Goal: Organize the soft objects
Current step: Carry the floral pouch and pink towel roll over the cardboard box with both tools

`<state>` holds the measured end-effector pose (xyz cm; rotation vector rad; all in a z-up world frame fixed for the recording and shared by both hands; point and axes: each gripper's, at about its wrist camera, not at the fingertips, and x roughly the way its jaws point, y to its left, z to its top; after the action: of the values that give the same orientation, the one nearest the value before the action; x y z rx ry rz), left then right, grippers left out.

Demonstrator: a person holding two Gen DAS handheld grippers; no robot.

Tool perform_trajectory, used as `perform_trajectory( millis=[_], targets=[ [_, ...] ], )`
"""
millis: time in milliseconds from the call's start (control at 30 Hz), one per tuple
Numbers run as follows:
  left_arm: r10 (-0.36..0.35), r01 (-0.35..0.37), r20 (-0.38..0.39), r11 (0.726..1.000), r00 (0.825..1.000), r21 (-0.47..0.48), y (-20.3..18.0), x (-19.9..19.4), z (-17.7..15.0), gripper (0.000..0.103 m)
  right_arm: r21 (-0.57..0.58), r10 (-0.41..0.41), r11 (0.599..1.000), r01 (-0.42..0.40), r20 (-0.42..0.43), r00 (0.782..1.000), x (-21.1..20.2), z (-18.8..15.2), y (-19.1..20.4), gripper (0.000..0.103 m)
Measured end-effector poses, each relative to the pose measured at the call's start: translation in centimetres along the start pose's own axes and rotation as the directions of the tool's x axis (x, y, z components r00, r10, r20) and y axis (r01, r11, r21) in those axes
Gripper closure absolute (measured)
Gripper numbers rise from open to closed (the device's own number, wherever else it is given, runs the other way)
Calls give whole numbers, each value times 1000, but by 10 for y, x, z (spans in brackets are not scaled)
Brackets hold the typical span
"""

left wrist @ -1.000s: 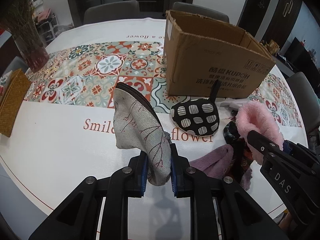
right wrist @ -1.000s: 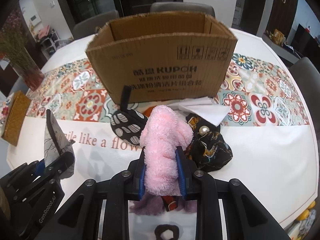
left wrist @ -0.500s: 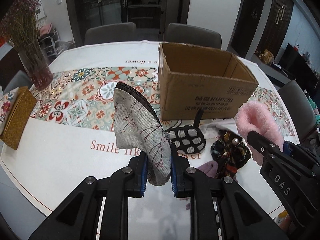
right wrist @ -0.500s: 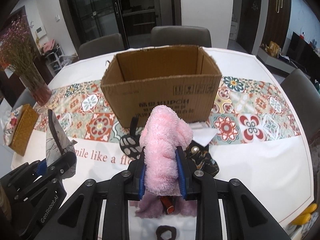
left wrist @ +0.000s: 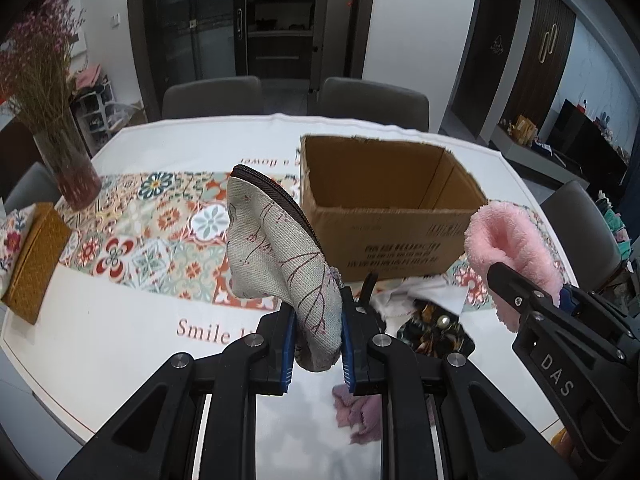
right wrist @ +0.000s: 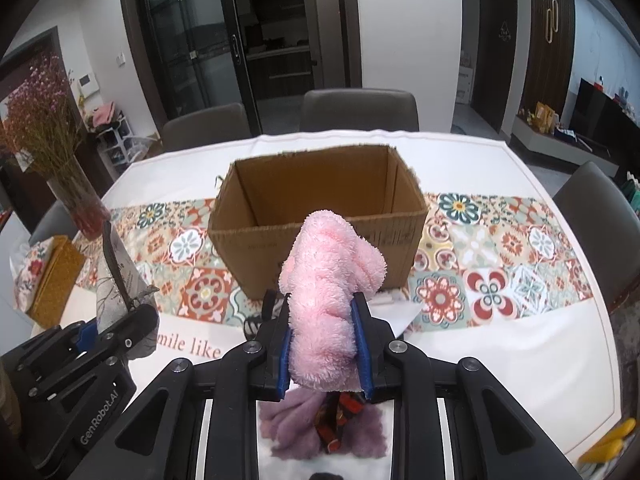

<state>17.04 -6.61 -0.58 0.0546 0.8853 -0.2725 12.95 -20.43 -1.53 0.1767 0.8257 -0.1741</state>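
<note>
My left gripper (left wrist: 318, 340) is shut on a grey linen zip pouch (left wrist: 276, 252) with a red branch print, held up above the table. My right gripper (right wrist: 322, 354) is shut on a fluffy pink cloth (right wrist: 328, 280); that cloth (left wrist: 512, 248) also shows at the right of the left wrist view. An open, empty cardboard box (right wrist: 320, 208) stands on the table beyond both grippers. On the table below lie a mauve fluffy cloth (right wrist: 288, 420), a dark floral fabric piece (left wrist: 436, 328) and a white cloth (left wrist: 424, 292).
A white round table (left wrist: 100, 340) carries a patterned tile runner (right wrist: 500, 256). A glass vase of dried flowers (left wrist: 68, 160) and a woven yellow box (left wrist: 36, 260) stand at the left. Grey chairs (right wrist: 356, 108) ring the table. A yellow object (right wrist: 608, 444) lies at the near right edge.
Both grippers have risen with their loads. The box now sits lower in view and its open inside shows. The black patterned piece has dropped behind the fingers.
</note>
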Motion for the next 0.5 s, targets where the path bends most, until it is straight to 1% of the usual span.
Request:
perform_trajectory(
  millis=[233,500],
  targets=[
    [-7,7,34,1000,999,25,-8,-2,23,83,-5,1,1000,-1,36,999,-4,17,-6,76],
    [-12,10,47,999,999,38,-18,4,49,83,4,6,1000,-7,70,998,-4,41,-13,76]
  ],
)
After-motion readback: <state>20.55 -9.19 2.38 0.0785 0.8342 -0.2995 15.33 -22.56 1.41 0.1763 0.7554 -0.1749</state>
